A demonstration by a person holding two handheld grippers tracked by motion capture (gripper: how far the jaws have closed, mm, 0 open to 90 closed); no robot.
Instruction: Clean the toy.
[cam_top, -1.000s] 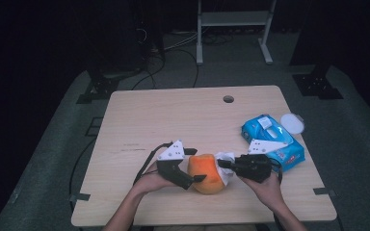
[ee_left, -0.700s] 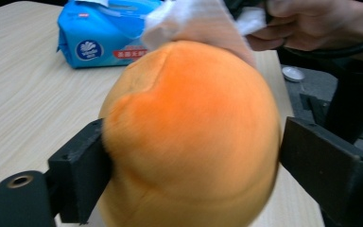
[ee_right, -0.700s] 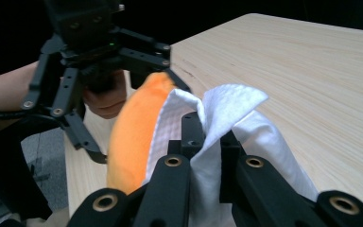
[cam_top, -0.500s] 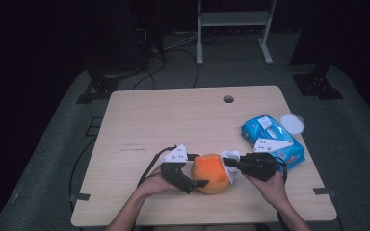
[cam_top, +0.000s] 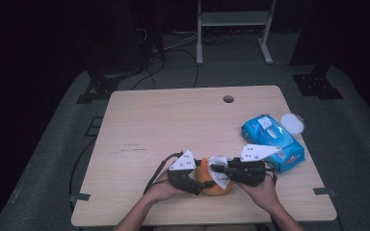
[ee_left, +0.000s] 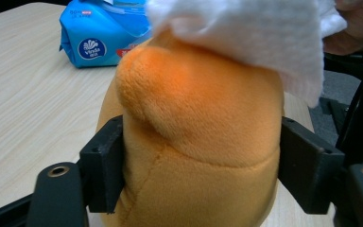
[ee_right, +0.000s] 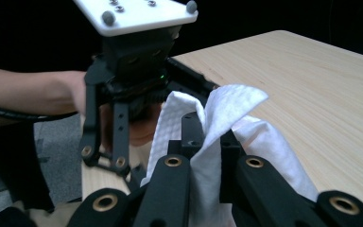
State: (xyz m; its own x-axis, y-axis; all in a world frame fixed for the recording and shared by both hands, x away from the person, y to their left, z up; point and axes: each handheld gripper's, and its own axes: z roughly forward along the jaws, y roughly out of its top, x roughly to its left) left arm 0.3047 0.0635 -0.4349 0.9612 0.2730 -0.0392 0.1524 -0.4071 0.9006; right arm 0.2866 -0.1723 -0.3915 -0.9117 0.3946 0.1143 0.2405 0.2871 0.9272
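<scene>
An orange plush toy [cam_top: 213,188] [ee_left: 198,123] stands near the table's front edge. My left gripper [cam_top: 198,184] [ee_left: 198,170] has just been closing, and its pads [ee_left: 101,165] now press the toy's two sides. My right gripper [cam_top: 218,169] [ee_right: 203,142] is shut on a white wipe [cam_top: 220,168] [ee_right: 231,113]. The wipe [ee_left: 250,33] lies draped over the toy's top. In the right gripper view the left gripper [ee_right: 127,71] stands close ahead, with the person's forearm behind it.
A blue pack of wipes [cam_top: 272,142] [ee_left: 101,38] lies at the right of the wooden table [cam_top: 173,125], just behind the right hand. A round white lid [cam_top: 292,123] sits beside it. A cable hole [cam_top: 228,99] is near the far edge.
The left gripper's jaws have closed in on the orange toy. The right gripper has brought the wipe over onto the toy's top. Both hands sit slightly nearer the front edge.
</scene>
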